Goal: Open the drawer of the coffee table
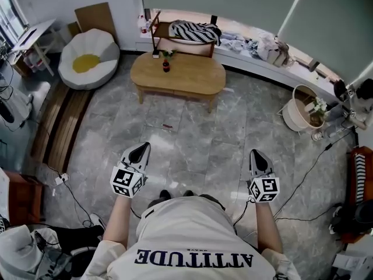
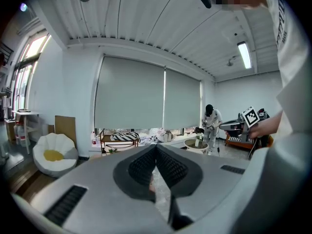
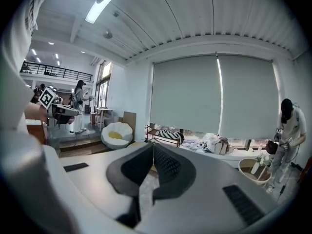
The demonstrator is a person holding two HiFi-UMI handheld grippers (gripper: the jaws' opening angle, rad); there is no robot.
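Separation is the relation on which the coming move turns: the desk (image 1: 195, 77) is set well ahead of both grippers, across an open stretch of grey stone floor (image 1: 192, 142), and no part of it is touched. Its long axis is laid crosswise to the line along which the grippers are pointed, so that a long side is faced. The desk is found ahead and a little to the right of the left gripper (image 1: 141, 149), and ahead and farther to the left of the right gripper (image 1: 256, 154). The left gripper is therefore judged the nearer, though by little. No drawer front can be made out from here, so the side on which it is fitted cannot be told. A small dark bottle (image 1: 166, 66) is seen standing on the far part of the top. In each gripper view the ribbed pads are seen pressed together with nothing between them: both grippers are closed and empty. An approach is judged to be needed before either gripper can be opened onto a handle.
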